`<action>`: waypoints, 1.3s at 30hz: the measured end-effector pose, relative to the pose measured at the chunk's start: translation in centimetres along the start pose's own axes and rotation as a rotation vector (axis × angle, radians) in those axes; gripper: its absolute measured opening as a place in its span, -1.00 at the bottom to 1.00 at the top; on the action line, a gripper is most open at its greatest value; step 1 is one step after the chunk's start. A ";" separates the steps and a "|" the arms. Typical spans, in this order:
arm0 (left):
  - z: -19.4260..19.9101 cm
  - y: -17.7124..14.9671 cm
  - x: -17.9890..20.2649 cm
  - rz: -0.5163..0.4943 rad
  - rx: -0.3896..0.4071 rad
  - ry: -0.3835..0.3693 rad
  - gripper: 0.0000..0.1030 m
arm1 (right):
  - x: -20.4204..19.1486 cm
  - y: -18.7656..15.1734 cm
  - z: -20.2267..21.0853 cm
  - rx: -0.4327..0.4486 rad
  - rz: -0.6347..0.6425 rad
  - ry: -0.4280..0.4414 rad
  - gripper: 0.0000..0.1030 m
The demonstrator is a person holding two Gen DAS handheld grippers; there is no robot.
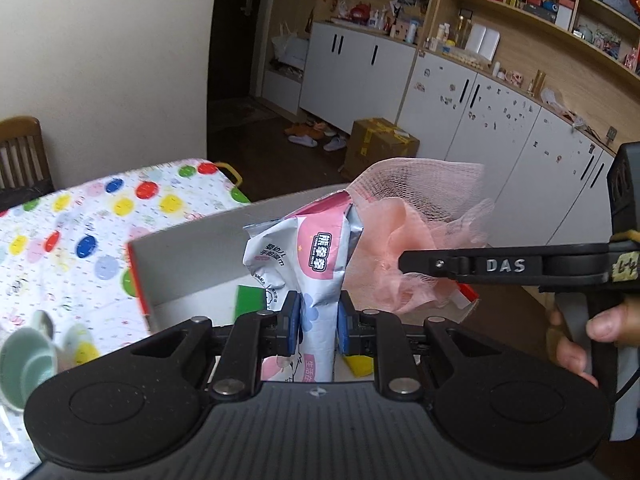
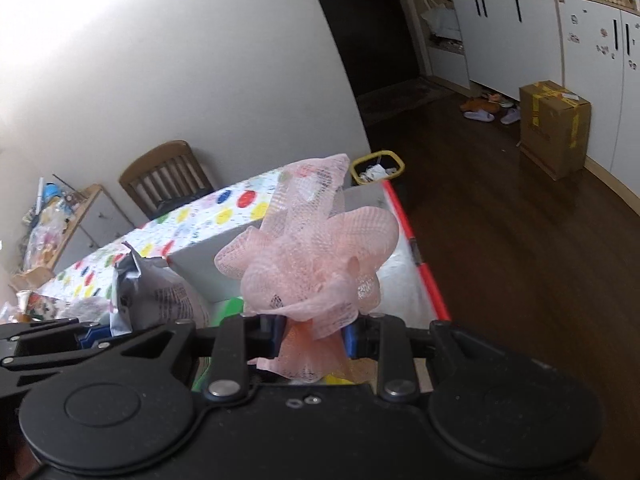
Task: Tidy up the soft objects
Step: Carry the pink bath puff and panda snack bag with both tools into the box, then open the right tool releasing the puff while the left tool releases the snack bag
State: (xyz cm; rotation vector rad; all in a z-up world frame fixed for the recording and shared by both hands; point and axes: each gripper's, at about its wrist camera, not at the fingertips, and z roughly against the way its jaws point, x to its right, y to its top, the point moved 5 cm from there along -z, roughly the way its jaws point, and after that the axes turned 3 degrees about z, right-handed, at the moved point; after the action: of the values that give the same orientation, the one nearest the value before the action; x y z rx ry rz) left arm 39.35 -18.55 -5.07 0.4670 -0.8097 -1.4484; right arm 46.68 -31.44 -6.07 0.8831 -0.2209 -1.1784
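My left gripper [image 1: 319, 322] is shut on a white and pink tissue pack [image 1: 304, 264], which stands up between its blue pads above an open white box with a red rim [image 1: 180, 264]. The right gripper [image 2: 314, 334] is shut on a pink mesh bath pouf [image 2: 316, 256], whose ruffles rise in front of the same box [image 2: 400, 276]. In the left wrist view the pouf [image 1: 408, 240] hangs just right of the pack, with the right gripper's black finger [image 1: 500, 266] across it. The pack [image 2: 160, 296] shows at the left of the right wrist view.
The box sits at the edge of a table under a dotted cloth [image 1: 80, 232]. Green [image 1: 250, 300] and yellow [image 1: 360, 364] items lie in the box. Pale green cups [image 1: 28, 364] stand at the left. A wooden chair [image 2: 168, 176], a yellow bin [image 2: 378, 168] and a cardboard box [image 2: 554, 128] stand around.
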 end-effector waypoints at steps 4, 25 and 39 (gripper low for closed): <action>-2.3 0.2 0.8 -0.015 -0.027 0.004 -0.64 | 0.7 -0.1 -1.4 -0.007 0.014 0.005 -0.47; -9.8 -1.7 0.2 -0.044 -0.201 0.096 -0.64 | 1.0 -0.7 -5.5 -0.109 0.098 0.015 -0.36; -9.1 -2.1 0.3 -0.046 -0.198 0.074 -0.64 | 0.6 -1.3 -3.5 -0.110 0.123 -0.010 0.23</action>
State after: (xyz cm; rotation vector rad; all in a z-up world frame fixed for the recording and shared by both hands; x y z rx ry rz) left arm 44.53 -20.77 -12.52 0.3878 -0.5932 -1.5274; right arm 48.01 -30.42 -9.40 0.7573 -0.2133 -1.0709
